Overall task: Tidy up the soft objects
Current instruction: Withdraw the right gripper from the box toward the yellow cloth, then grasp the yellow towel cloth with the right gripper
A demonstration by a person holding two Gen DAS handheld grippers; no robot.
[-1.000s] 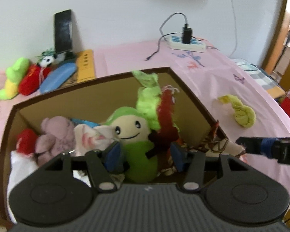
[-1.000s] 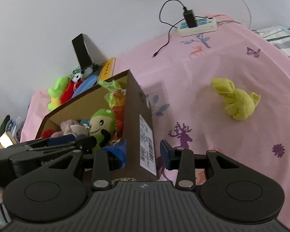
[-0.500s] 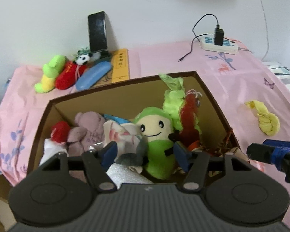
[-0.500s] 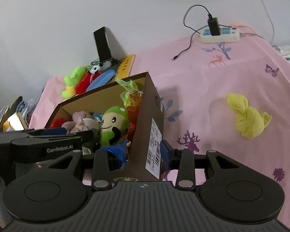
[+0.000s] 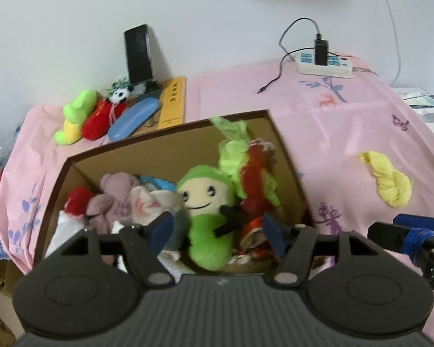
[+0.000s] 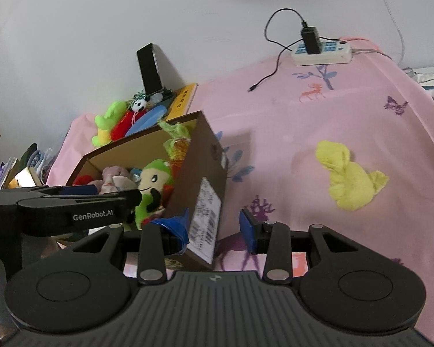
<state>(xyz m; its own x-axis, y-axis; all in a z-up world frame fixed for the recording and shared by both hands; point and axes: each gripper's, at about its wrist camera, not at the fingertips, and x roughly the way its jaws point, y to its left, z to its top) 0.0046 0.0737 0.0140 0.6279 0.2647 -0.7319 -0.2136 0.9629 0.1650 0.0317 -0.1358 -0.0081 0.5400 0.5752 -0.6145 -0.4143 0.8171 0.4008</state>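
**Count of things in view**

We count one cardboard box (image 5: 170, 147). Inside it we make out about six soft items: one green smiling doll (image 5: 208, 202), one lime fuzzy piece (image 5: 231, 156), one red fuzzy piece (image 5: 254, 173), one mauve plush (image 5: 112, 193), one red plush (image 5: 76, 199), one white patterned cloth (image 5: 147, 202); more lies underneath, too jumbled to count. Outside the box: one yellow knotted cloth (image 5: 387, 182), three plush toys by the wall, namely one green-yellow (image 5: 75, 115), one red (image 5: 99, 118), one panda (image 5: 120, 95). Also one blue case (image 5: 133, 118), one yellow book (image 5: 173, 101), one phone (image 5: 139, 53), one power strip (image 5: 324, 63), one charger (image 5: 321, 47). Two grippers: left (image 5: 217, 228), right (image 6: 214, 228).
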